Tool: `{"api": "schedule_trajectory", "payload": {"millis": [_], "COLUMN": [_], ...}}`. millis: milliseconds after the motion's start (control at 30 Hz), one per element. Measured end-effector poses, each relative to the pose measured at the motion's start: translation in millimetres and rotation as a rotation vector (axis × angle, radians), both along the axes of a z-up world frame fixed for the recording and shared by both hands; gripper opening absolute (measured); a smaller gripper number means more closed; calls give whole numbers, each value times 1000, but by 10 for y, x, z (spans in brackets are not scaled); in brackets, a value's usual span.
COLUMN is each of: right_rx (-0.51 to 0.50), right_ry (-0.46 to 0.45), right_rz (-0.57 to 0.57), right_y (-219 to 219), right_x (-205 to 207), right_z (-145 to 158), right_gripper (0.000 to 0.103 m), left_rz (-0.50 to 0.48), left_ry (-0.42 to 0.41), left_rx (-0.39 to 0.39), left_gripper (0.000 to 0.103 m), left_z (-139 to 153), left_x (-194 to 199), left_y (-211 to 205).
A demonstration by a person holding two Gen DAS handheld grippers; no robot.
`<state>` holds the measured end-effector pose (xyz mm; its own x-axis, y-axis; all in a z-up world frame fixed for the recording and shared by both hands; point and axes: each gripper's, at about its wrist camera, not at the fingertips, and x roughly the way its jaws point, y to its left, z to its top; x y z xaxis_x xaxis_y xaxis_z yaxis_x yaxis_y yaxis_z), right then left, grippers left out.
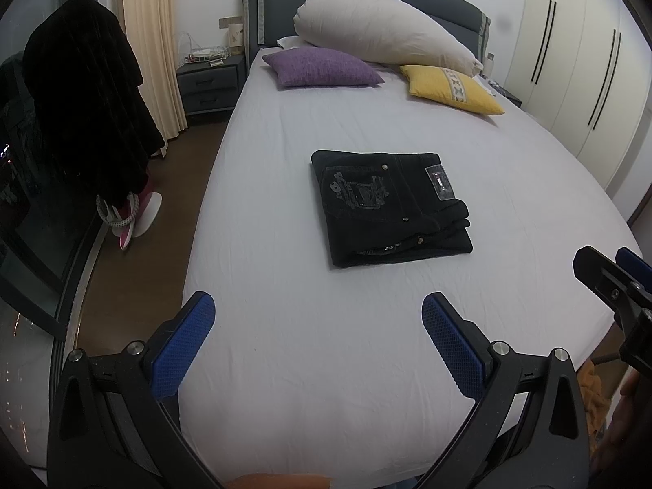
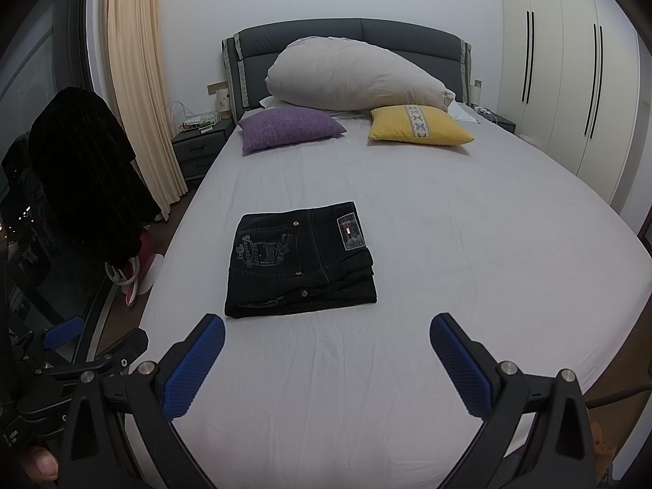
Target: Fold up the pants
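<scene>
Black pants (image 1: pixel 387 203) lie folded into a compact rectangle on the middle of the bed, back pocket embroidery and waist label facing up; they also show in the right wrist view (image 2: pixel 301 258). My left gripper (image 1: pixel 318 334) is open and empty, held above the near end of the bed, well short of the pants. My right gripper (image 2: pixel 326 358) is open and empty too, also short of the pants. The right gripper's tip shows at the right edge of the left wrist view (image 1: pixel 611 281); the left gripper shows at the lower left of the right wrist view (image 2: pixel 65 338).
The bed (image 1: pixel 366 366) has a pale sheet. A purple cushion (image 1: pixel 322 67), a yellow cushion (image 1: pixel 452 89) and a large beige pillow (image 1: pixel 379 34) lie at the headboard. A nightstand (image 1: pixel 208 85) and a dark garment on a stand (image 1: pixel 85 102) are left; wardrobes (image 1: pixel 578 61) right.
</scene>
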<state>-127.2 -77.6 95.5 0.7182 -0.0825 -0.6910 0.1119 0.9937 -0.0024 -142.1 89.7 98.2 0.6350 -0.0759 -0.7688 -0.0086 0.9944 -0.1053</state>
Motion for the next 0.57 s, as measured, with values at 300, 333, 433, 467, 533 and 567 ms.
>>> {"api": "schedule_trajectory", "payload": {"millis": [300, 333, 433, 467, 533, 567], "right_rx": [1, 1, 1, 1, 2, 4], "right_ry": [1, 1, 2, 2, 3, 3], "right_rz": [2, 2, 3, 3, 2, 2], "right_y": [-11, -10, -25, -27, -32, -26], "right_x": [-5, -7, 4, 5, 6, -4], "right_z": [8, 9, 15, 16, 19, 19], "right_gripper": [103, 103, 103, 103, 103, 103], "left_rz": [-1, 0, -3, -3, -6, -9], "left_ry": [10, 11, 11, 10, 6, 7], "left_rx": [-9, -9, -9, -5, 7, 4], "left_gripper": [103, 103, 103, 103, 103, 103], "left_z": [-83, -93, -87, -83, -83, -90], "left_x": [-222, -266, -266, -263, -330, -361], "left_y": [-74, -91, -83, -79, -102, -116]}}
